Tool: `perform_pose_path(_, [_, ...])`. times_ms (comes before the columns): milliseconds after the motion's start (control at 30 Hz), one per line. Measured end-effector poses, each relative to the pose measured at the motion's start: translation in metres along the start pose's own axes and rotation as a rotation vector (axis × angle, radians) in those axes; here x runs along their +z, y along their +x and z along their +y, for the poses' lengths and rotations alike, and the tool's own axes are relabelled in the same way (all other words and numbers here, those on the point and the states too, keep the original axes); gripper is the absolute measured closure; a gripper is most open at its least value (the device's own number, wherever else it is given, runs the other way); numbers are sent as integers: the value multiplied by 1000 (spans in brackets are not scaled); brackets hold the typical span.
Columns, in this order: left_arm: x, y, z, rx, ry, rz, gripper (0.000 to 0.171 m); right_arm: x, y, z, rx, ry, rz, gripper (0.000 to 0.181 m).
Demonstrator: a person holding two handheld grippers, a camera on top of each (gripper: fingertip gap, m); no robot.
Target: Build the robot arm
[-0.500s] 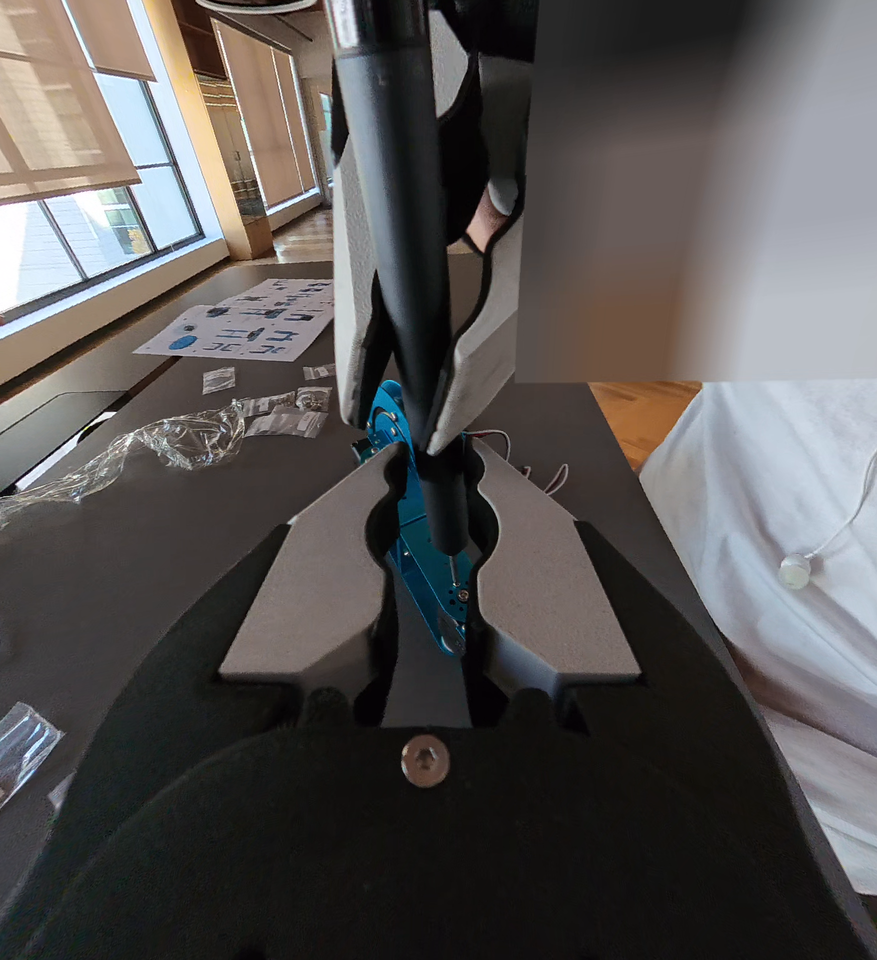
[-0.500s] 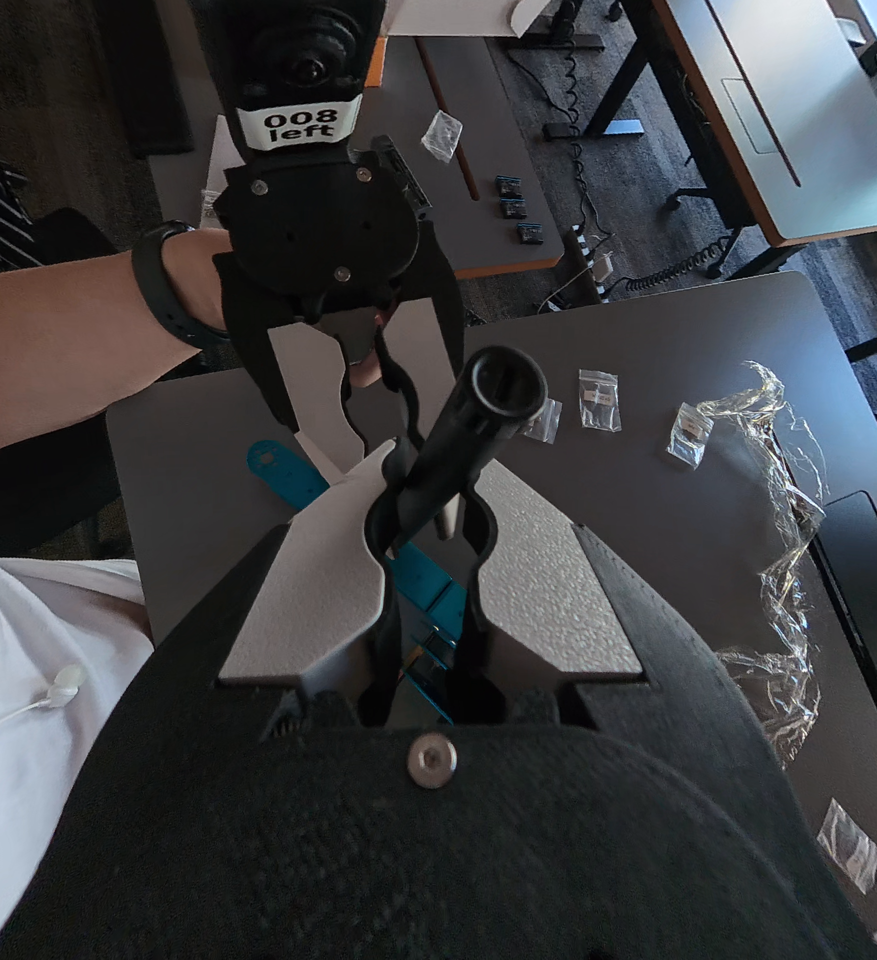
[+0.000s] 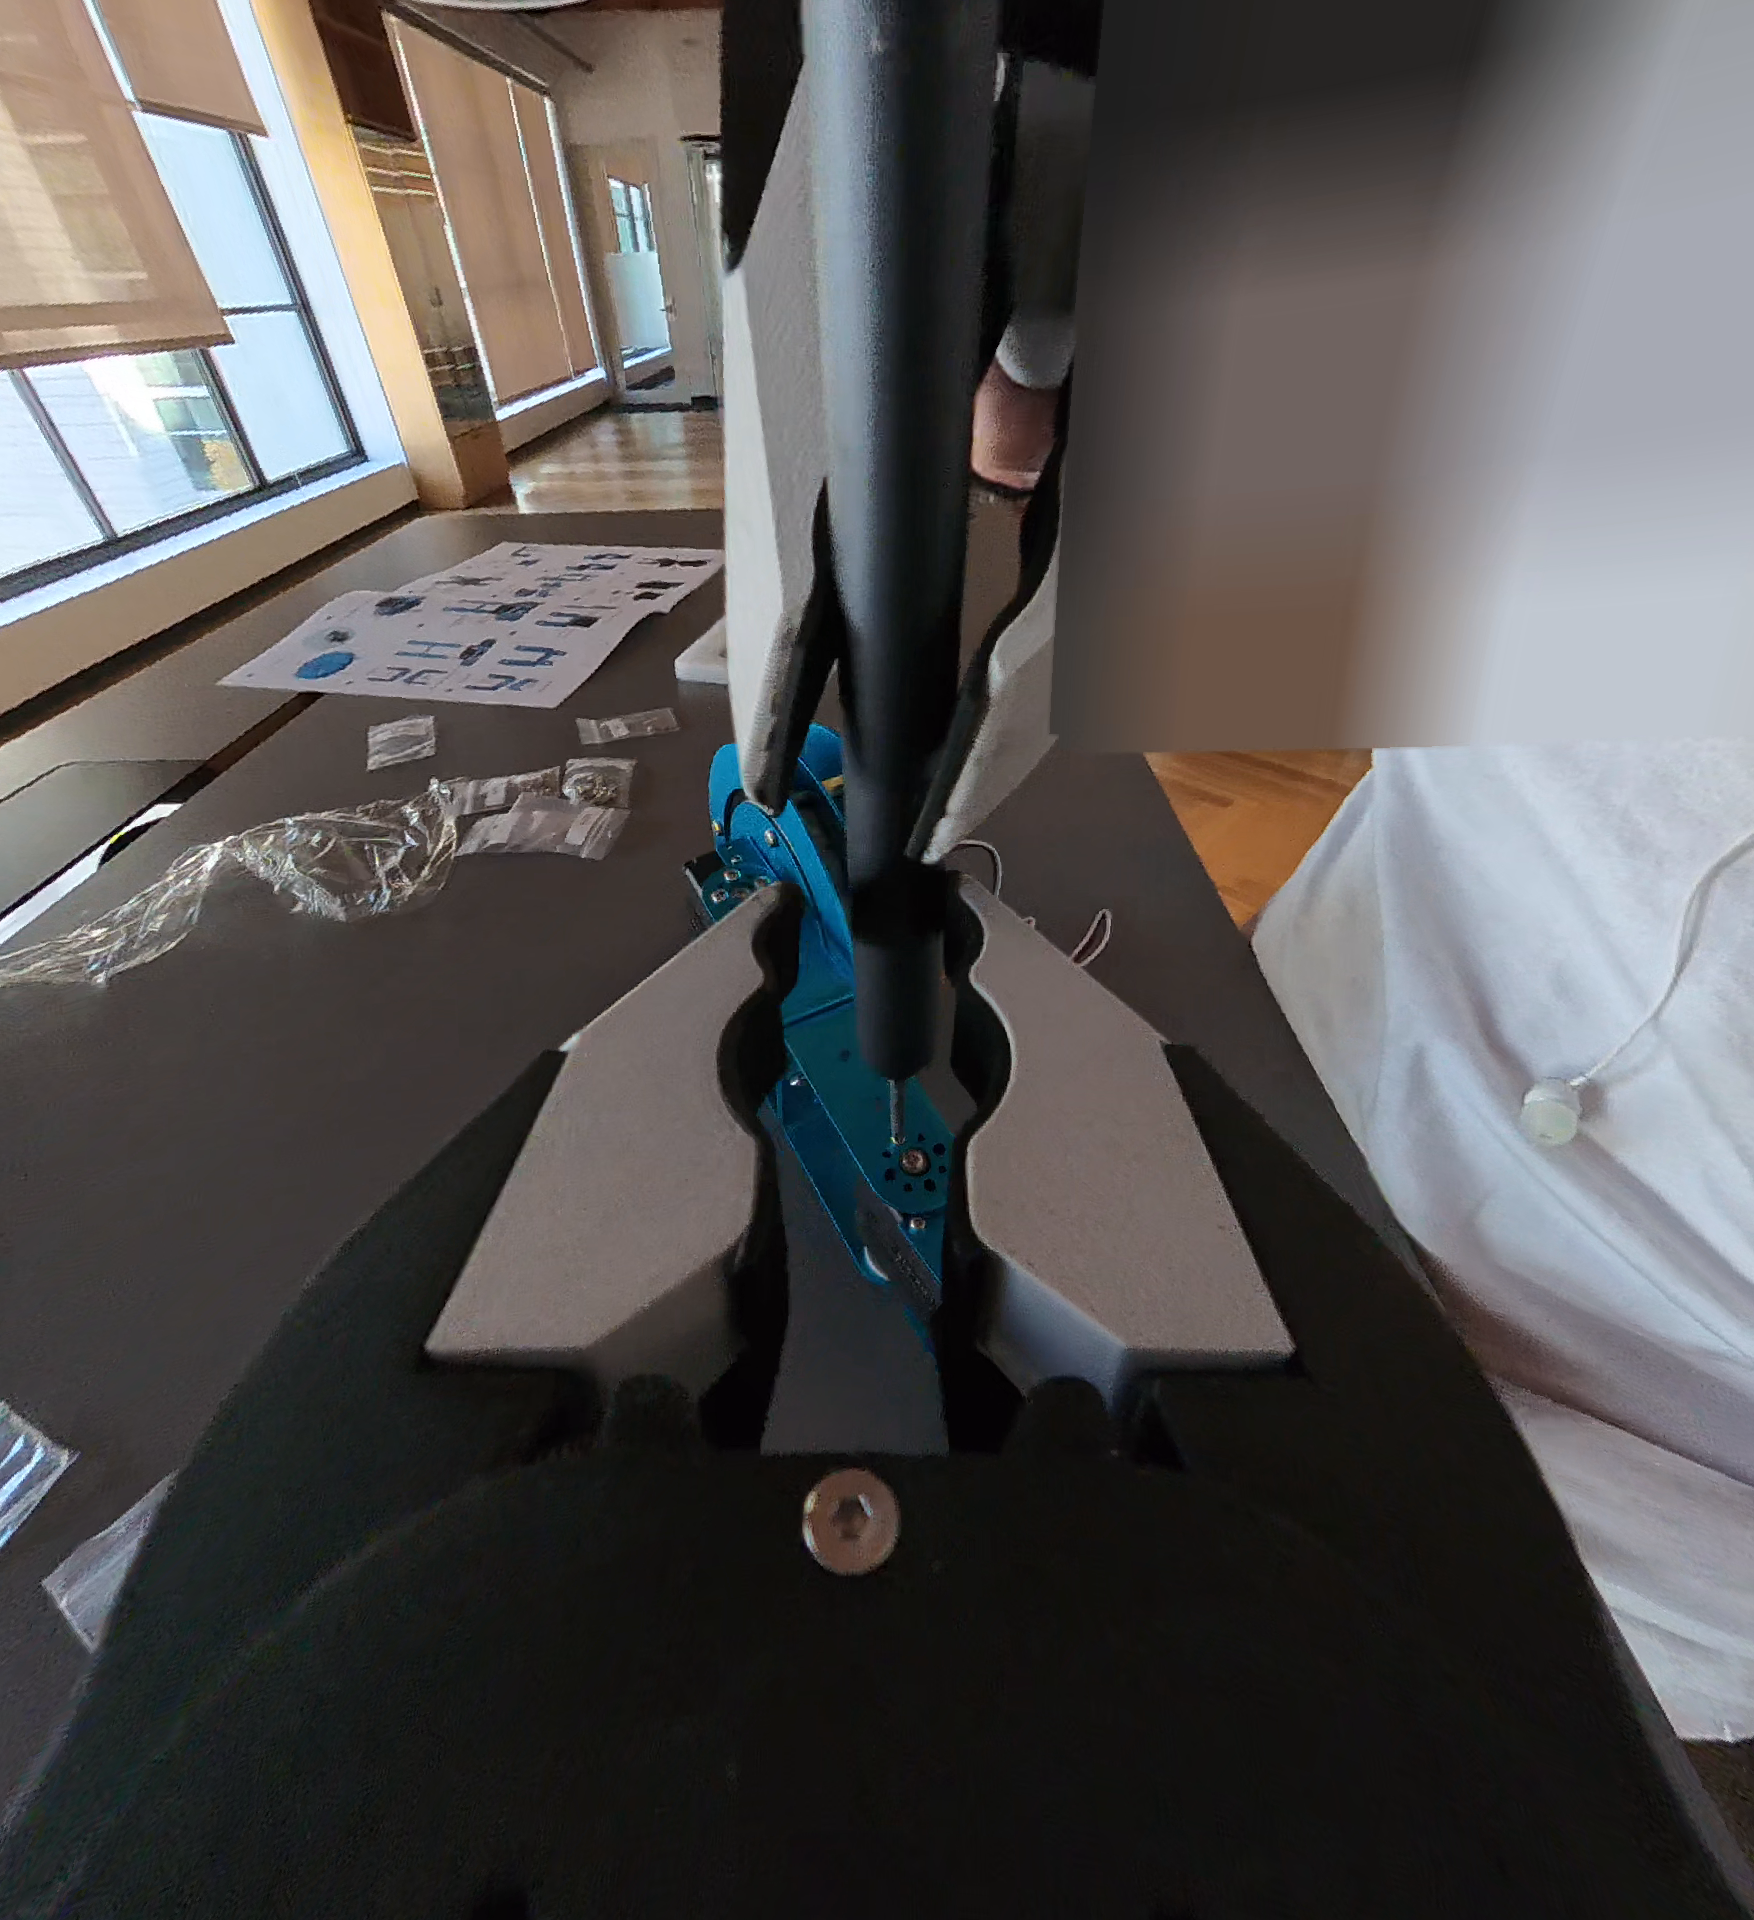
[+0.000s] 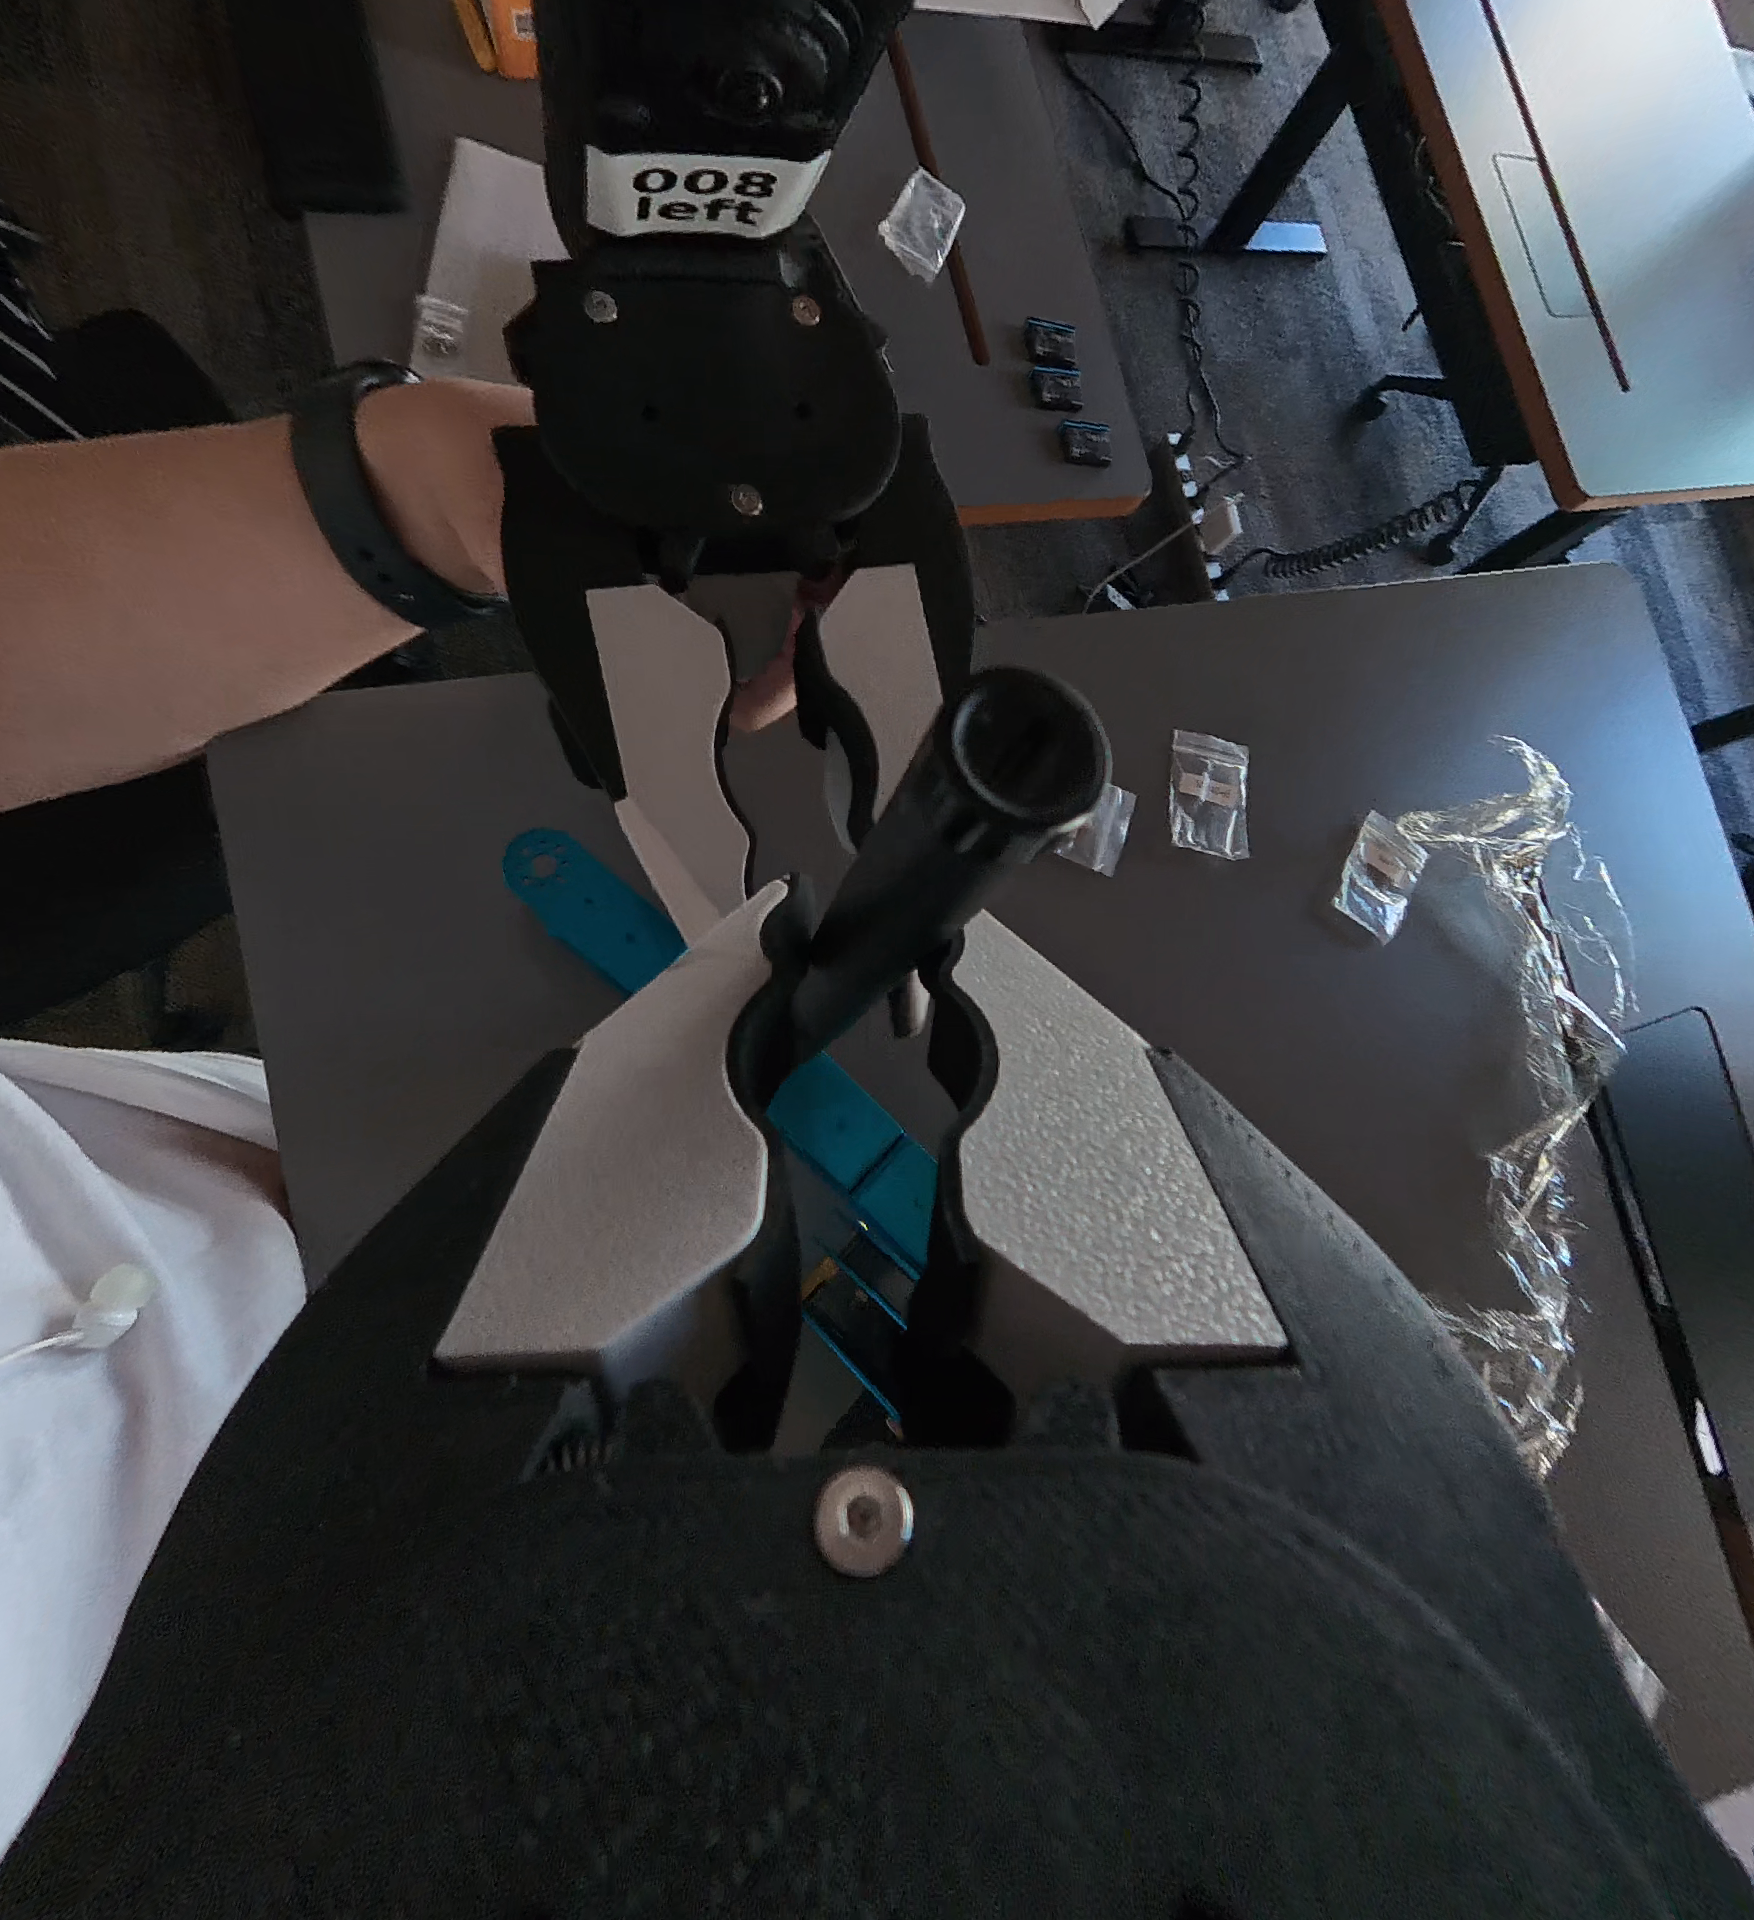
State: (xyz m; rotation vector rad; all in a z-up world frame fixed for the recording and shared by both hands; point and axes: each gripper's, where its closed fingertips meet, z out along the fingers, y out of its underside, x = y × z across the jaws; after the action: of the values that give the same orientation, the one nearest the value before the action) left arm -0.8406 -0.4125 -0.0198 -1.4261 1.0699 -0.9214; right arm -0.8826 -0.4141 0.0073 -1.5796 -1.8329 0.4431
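Note:
My right gripper (image 4: 862, 914) is shut on a black screwdriver (image 4: 956, 831) and holds it nearly upright. In the left wrist view the screwdriver (image 3: 894, 520) comes down from the right gripper (image 3: 868, 821), and its thin tip rests on a small screw (image 3: 912, 1158) in a blue metal bracket assembly (image 3: 831, 1101). My left gripper (image 3: 868, 914) is closed about this assembly on the dark table (image 3: 333, 1091). In the right wrist view the blue assembly (image 4: 592, 914) runs under the left gripper (image 4: 748, 852), which a hand holds.
Crumpled clear plastic wrap (image 3: 312, 862) (image 4: 1538, 1039) and several small clear bags (image 3: 540, 821) (image 4: 1205, 790) lie on the table. A printed sheet (image 3: 478, 634) lies farther back. A person in a white shirt (image 3: 1527, 1143) is close at the table's edge. My right fingertips sit around 4 centimetres from my left ones.
Almost nothing: both grippers keep their hold and the screwdriver tip stays at the screw. Both views have shifted only slightly.

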Motion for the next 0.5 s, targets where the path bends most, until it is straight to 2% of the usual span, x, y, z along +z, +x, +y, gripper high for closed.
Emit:
perform_pose_path(67, [1, 5, 0, 12, -6, 12, 155, -1, 0, 1, -26, -19, 25, 160])
perform_pose_path(200, [2, 3, 0, 12, -4, -2, 155, 0, 2, 1, -30, -50, 24, 160])
perform_pose_path(500, [-1, -4, 0, -21, 25, -49, 156, 9, 8, -7, -57, -2, -4, 158])
